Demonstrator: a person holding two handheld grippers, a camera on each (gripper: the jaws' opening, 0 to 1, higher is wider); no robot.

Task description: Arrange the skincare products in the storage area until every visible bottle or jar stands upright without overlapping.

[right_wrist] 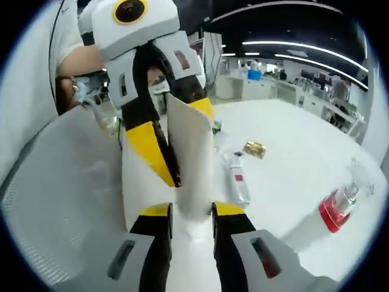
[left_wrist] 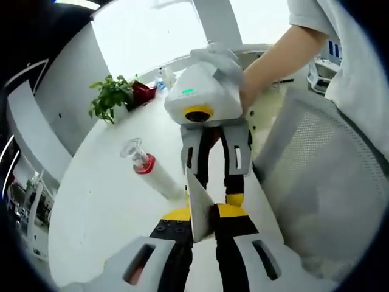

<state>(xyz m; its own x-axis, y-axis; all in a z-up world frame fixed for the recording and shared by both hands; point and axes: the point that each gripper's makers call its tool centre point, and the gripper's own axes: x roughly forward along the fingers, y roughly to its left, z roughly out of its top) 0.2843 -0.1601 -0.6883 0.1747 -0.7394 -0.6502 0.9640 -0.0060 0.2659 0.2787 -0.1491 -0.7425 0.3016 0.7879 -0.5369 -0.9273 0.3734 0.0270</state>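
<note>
A white flat-sided pack (left_wrist: 196,196) (right_wrist: 192,164), a box or a tube, hangs above the table between both grippers. My left gripper (left_wrist: 203,213) is shut on one end of it. My right gripper (left_wrist: 211,188), held by a person's hand, comes from the far side and is shut on the other end. In the right gripper view my right gripper (right_wrist: 191,213) pinches the pack and the left gripper (right_wrist: 185,146) faces it from above. A white bottle with a red collar and clear cap (left_wrist: 149,167) (right_wrist: 333,214) lies on its side. A small white bottle (right_wrist: 237,182) also lies flat.
The round white table (left_wrist: 103,207) (right_wrist: 292,152) carries a gold packet (right_wrist: 254,148), a small green-topped jar (right_wrist: 217,126) and a potted plant (left_wrist: 111,97) at its far edge. A grey mesh chair back (left_wrist: 316,182) (right_wrist: 67,201) stands close beside the grippers.
</note>
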